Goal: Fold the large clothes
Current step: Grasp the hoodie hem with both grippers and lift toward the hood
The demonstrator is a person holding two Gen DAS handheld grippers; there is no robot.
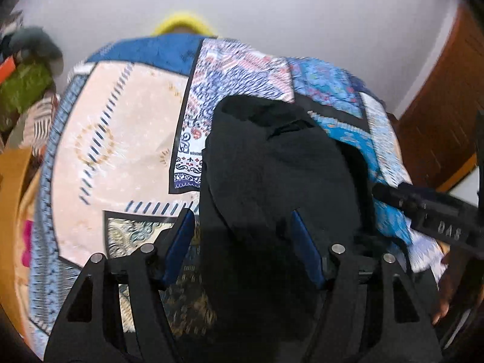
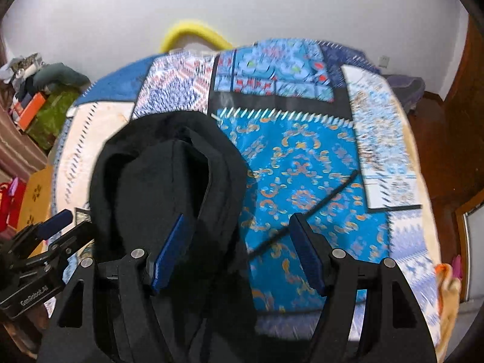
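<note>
A black hooded garment lies on a patchwork bedspread, its hood pointing away from me. In the right wrist view the garment shows its open hood, and a black drawstring trails right over the blue patch. My left gripper is open above the garment's near part, nothing between its blue pads. My right gripper is open over the garment's right edge. The left gripper also shows in the right wrist view, and the right gripper's body shows in the left wrist view.
The bedspread covers a bed. A yellow curved bar stands behind it against a white wall. Piled clothes and boxes sit at the left. A brown wooden door is at the right.
</note>
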